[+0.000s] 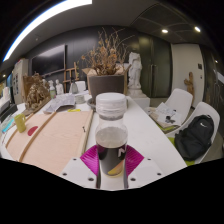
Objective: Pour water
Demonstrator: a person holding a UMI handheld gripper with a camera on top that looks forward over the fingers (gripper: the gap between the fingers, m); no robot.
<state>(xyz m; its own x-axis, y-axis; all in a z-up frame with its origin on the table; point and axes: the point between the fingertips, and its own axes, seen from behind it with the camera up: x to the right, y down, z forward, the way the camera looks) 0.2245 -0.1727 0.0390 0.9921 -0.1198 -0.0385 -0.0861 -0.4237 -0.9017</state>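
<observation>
A clear bottle (111, 128) with a white cap and dark liquid in its lower part stands upright between my fingers. My gripper (112, 160) is shut on the bottle, both magenta pads (92, 157) pressing its lower body with the dark label. The bottle's base is hidden between the pads. It hangs over a long white table (150, 140) that runs away from me.
A light wooden board (55, 140) lies on the table left of the bottle. A pot with dry branches (105, 72) and a white statue (135, 70) stand at the far end. White chairs (178, 105) and a black bag (197, 135) are on the right.
</observation>
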